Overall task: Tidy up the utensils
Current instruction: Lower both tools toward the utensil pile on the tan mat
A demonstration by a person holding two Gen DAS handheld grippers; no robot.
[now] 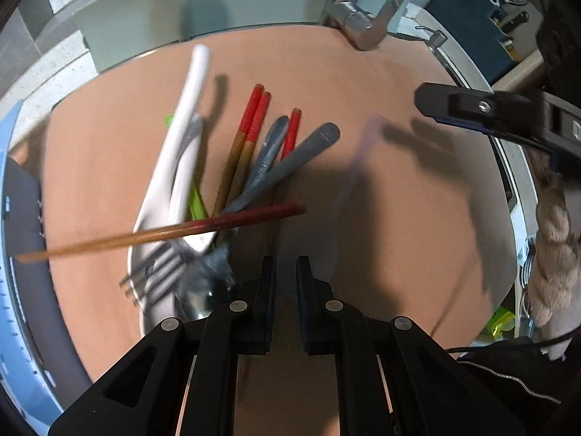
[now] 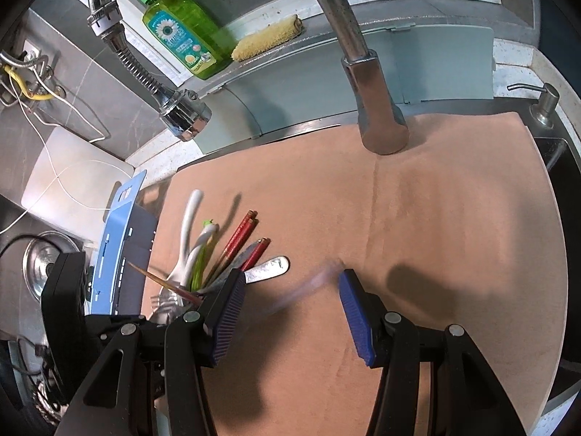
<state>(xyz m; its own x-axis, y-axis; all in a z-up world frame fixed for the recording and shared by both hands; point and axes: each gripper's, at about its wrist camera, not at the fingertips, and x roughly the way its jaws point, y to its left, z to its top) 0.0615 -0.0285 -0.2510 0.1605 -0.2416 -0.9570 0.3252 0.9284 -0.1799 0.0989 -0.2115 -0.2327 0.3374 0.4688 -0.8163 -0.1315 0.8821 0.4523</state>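
The left gripper (image 1: 287, 283) is seen nearly pressed together, nothing visibly pinched. The right gripper (image 2: 292, 312) is held spread and empty, with a blurred streak between its jaws. The utensils (image 1: 218, 181) are heaped near the left edge of the brown mat (image 1: 363, 83), a chopstick (image 1: 163, 232) laid across them.

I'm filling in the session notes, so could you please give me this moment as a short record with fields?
surface: tan mat laid below the tap
utensils: one pile at the mat's left, holding a white spoon, red-topped chopsticks, grey handles and a fork
loose piece: one chopstick lying crosswise over the pile
left gripper: shut, beside the pile; a blurred streak beyond its tips, unclear what
right gripper: open, nothing between the pads
behind: green soap bottle, yellow brush
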